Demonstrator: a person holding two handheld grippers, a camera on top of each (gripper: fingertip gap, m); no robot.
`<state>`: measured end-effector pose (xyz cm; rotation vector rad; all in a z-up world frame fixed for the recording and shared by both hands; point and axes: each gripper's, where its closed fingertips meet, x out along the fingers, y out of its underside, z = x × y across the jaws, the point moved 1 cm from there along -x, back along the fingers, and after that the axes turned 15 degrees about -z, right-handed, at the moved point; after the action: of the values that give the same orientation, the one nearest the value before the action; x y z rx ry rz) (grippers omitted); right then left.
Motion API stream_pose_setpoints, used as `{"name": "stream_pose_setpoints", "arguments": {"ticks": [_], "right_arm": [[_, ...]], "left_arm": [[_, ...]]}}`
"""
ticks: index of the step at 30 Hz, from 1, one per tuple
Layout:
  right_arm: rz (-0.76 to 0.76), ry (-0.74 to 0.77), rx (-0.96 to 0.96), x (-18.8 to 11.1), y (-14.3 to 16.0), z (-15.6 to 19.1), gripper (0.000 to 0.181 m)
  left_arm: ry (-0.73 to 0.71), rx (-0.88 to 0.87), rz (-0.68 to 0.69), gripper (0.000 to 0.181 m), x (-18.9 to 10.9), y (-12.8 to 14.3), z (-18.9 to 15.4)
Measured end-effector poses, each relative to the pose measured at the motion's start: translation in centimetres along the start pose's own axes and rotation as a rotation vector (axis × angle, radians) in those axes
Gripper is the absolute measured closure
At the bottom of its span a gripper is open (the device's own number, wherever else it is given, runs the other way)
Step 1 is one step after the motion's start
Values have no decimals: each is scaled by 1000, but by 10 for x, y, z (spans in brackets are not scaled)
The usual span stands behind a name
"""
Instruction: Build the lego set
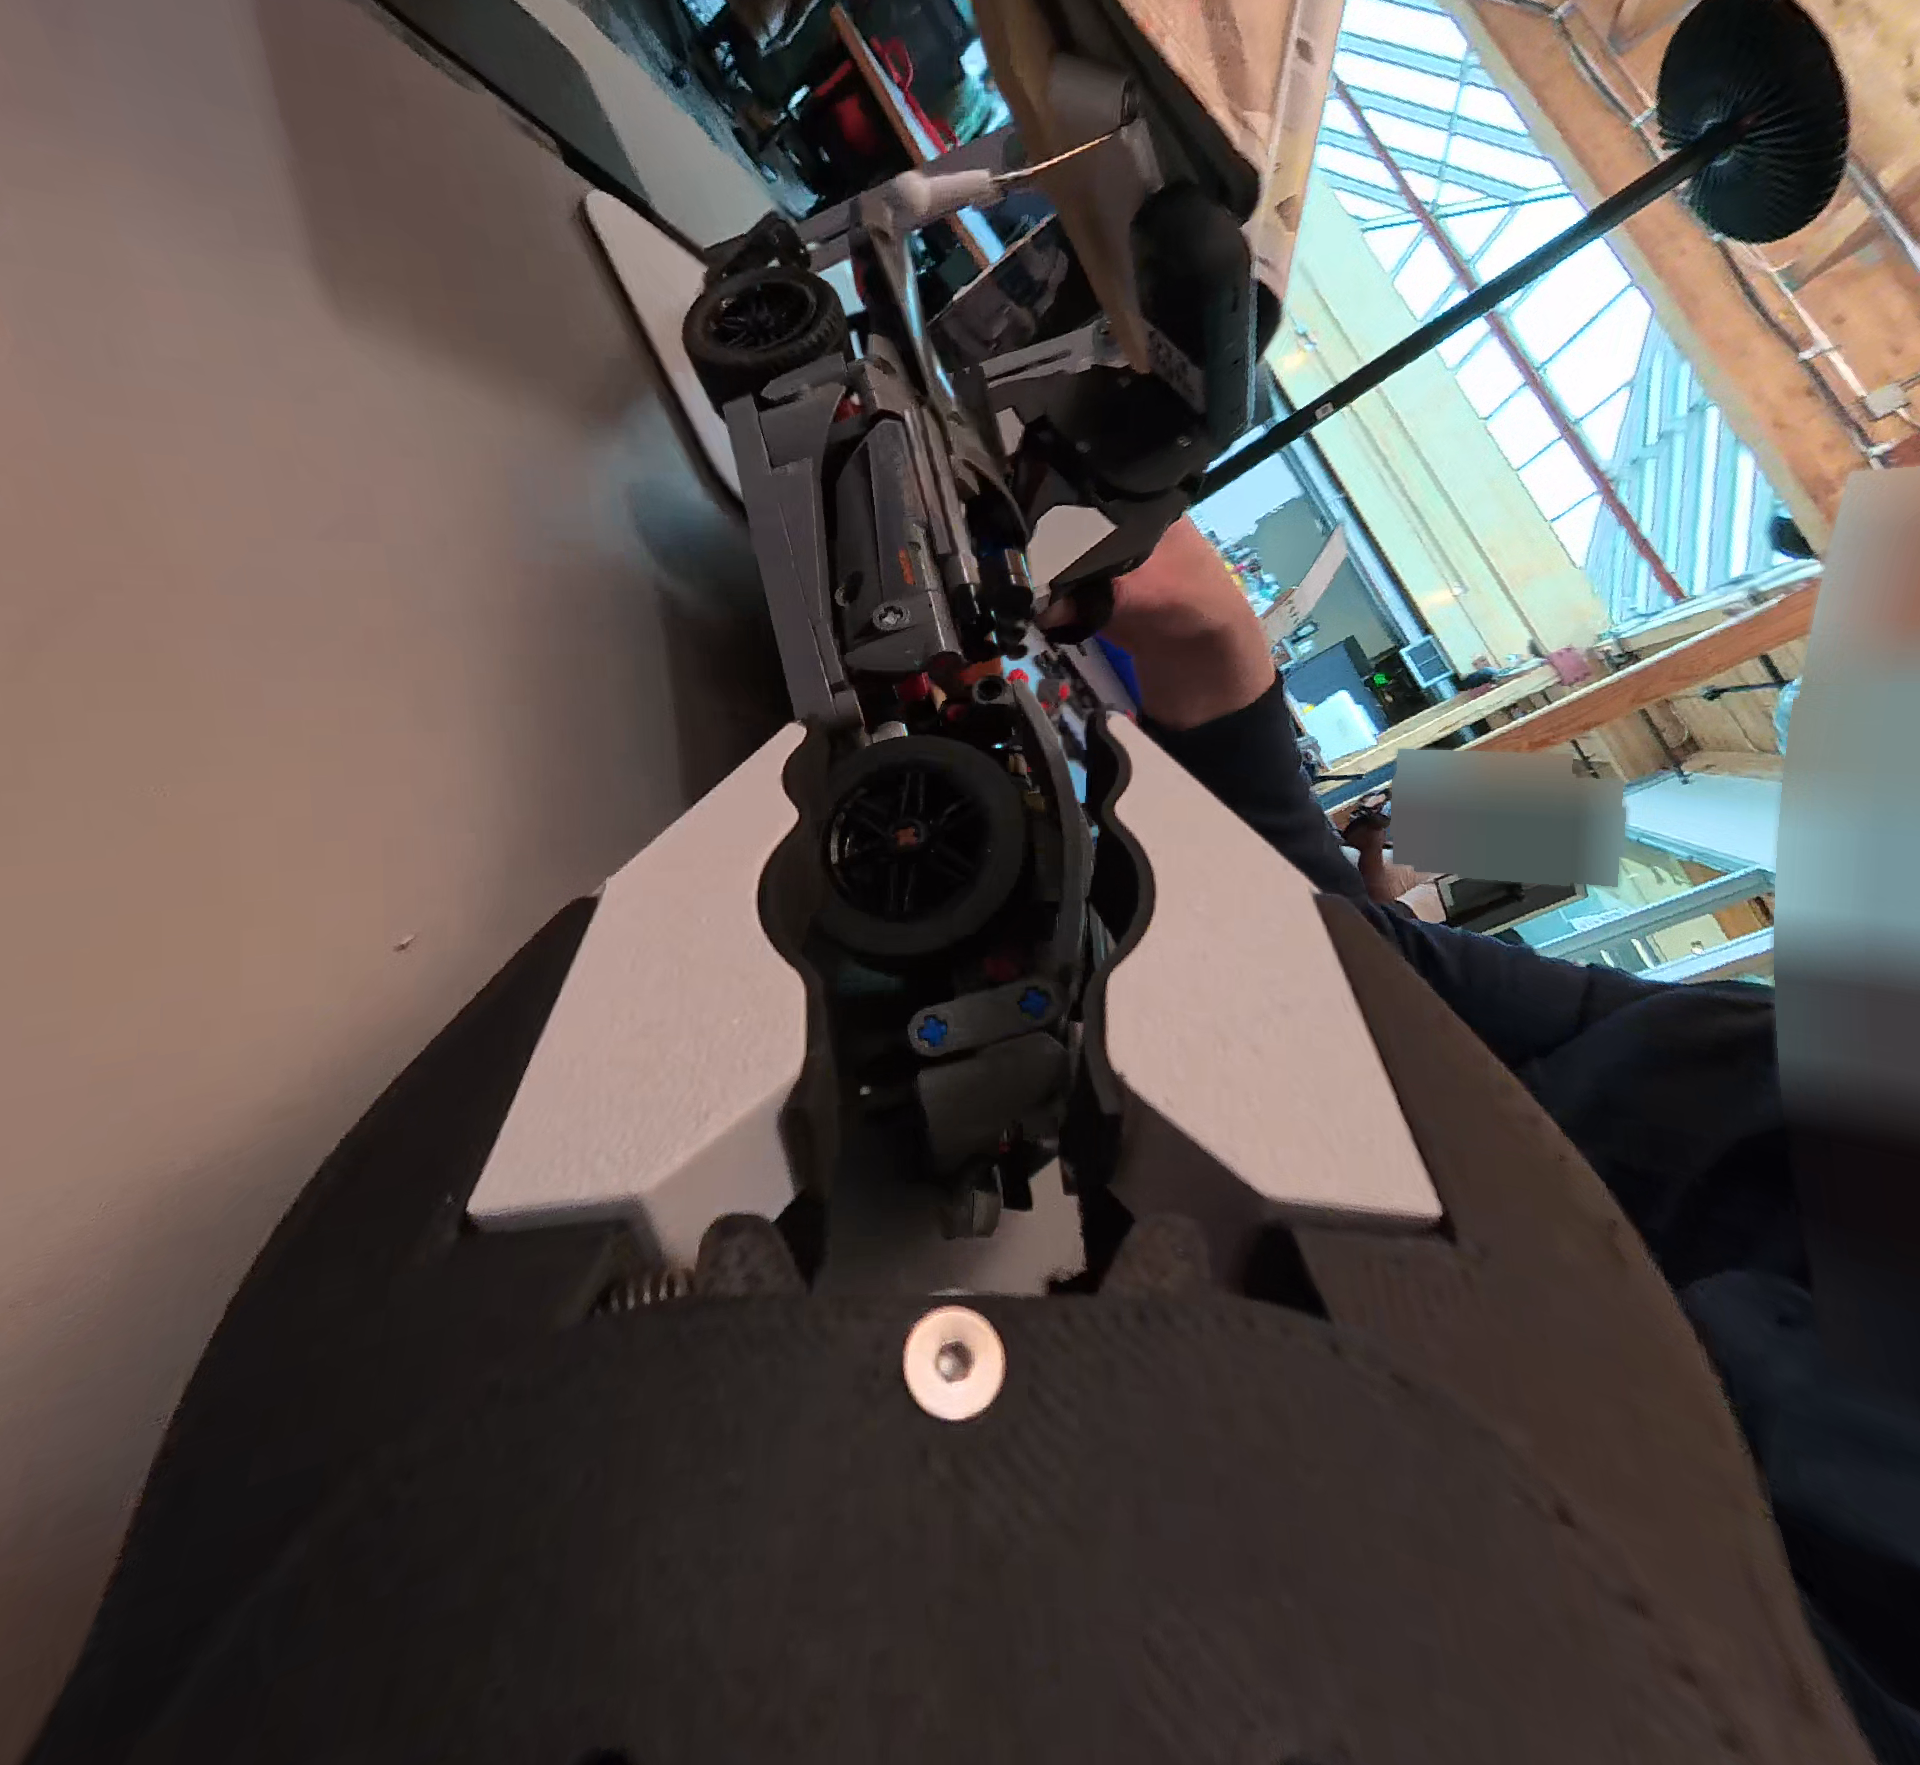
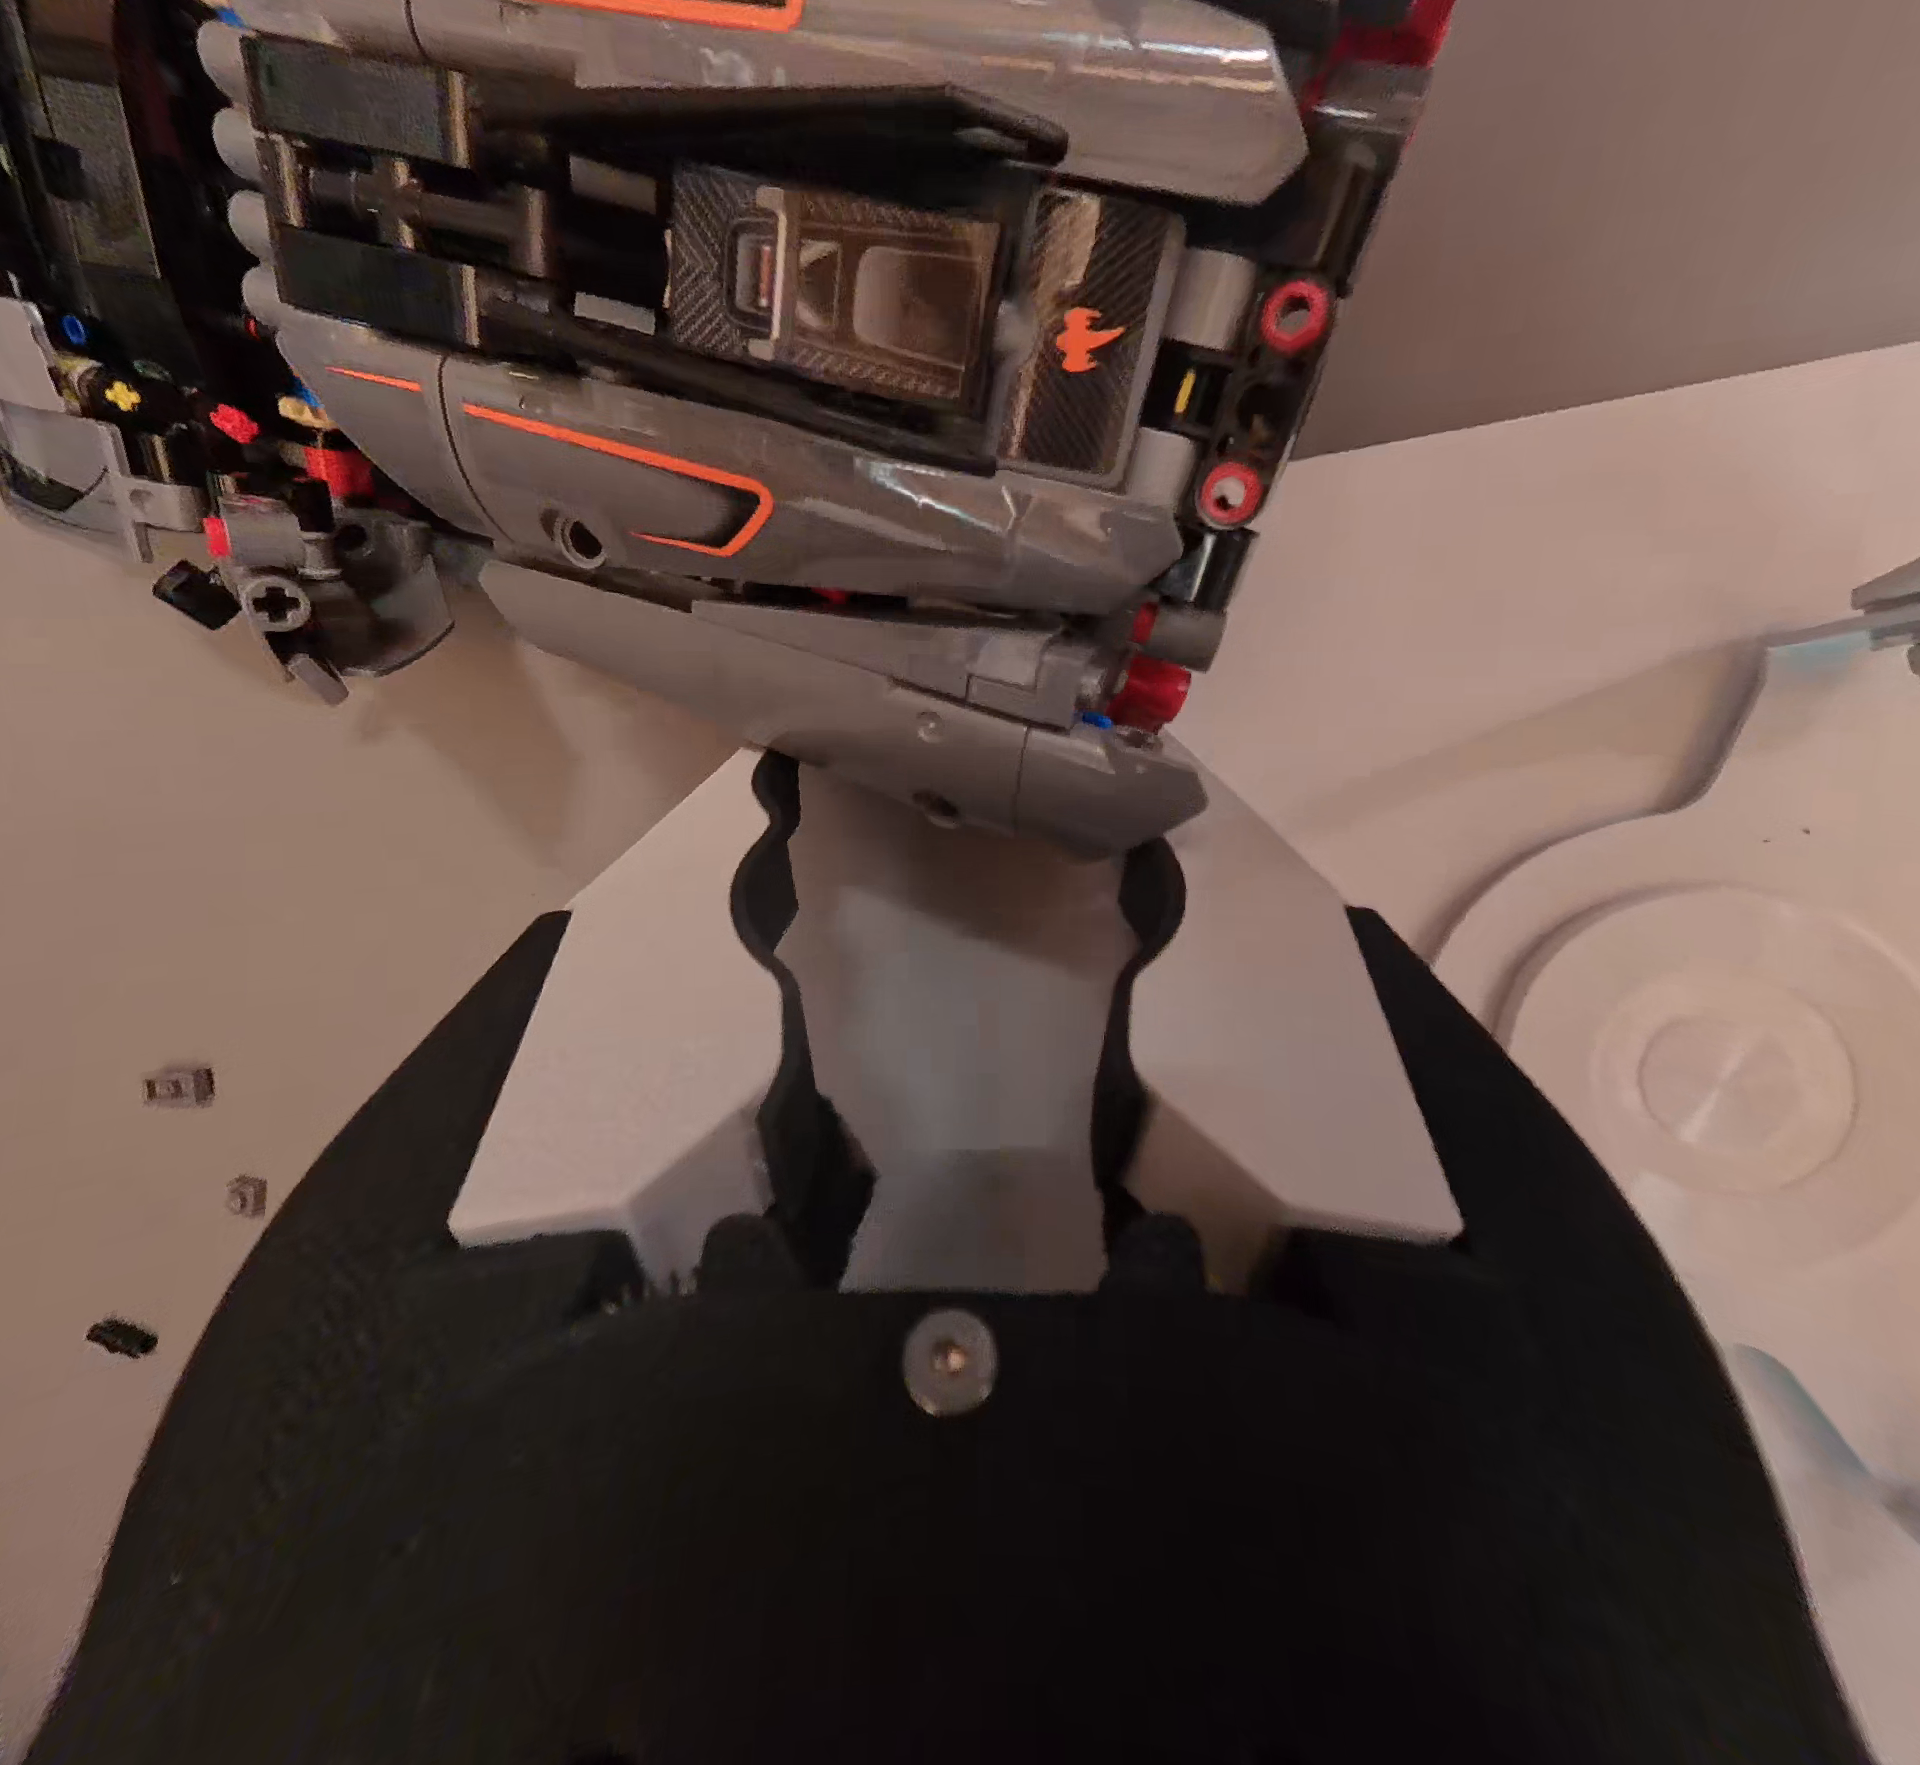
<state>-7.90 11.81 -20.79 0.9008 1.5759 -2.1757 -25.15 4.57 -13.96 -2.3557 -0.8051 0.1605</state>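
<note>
The grey lego car (image 1: 883,510) with black wheels and orange stripes is held up off the white table (image 1: 312,676). My left gripper (image 1: 956,749) is shut on one end of the car, with a black wheel (image 1: 914,848) between its fingers. In the right wrist view the car's grey body (image 2: 831,489) fills the top. My right gripper (image 2: 966,811) has its jaws apart, and a lower grey panel (image 2: 997,770) of the car lies across the fingertips. I cannot tell whether the fingers press on it. The right gripper also shows in the left wrist view (image 1: 1091,562), beside the car's middle.
Three small loose pieces (image 2: 179,1087) lie on the table at the left. A white moulded tray (image 2: 1714,1040) sits at the right, with a grey piece (image 2: 1886,614) beyond it. The person's dark sleeve (image 1: 1558,1040) is at the right. Across from one pair of fingers to the other is roughly 20 cm.
</note>
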Motion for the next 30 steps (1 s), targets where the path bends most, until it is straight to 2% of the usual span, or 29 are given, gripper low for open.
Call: {"name": "stream_pose_setpoints", "arguments": {"ticks": [3, 6, 9, 12, 21, 30], "right_arm": [[31, 3, -46, -5, 6, -2, 121], [44, 15, -49, -10, 9, -7, 121], [52, 17, -72, -14, 12, -10, 122], [57, 23, -89, -14, 12, -11, 125], [71, 28, -105, -19, 16, -13, 127], [80, 34, -111, -15, 13, -10, 128]], "left_arm": [[87, -9, -21, 136, 5, -1, -19], [87, 24, -25, 137, 13, 1, -26], [168, 18, -30, 142, 19, 4, -42], [174, 45, -15, 138, 26, 7, -49], [163, 92, 7, 135, 33, 13, -59], [132, 70, -7, 136, 25, 9, -45]]}}
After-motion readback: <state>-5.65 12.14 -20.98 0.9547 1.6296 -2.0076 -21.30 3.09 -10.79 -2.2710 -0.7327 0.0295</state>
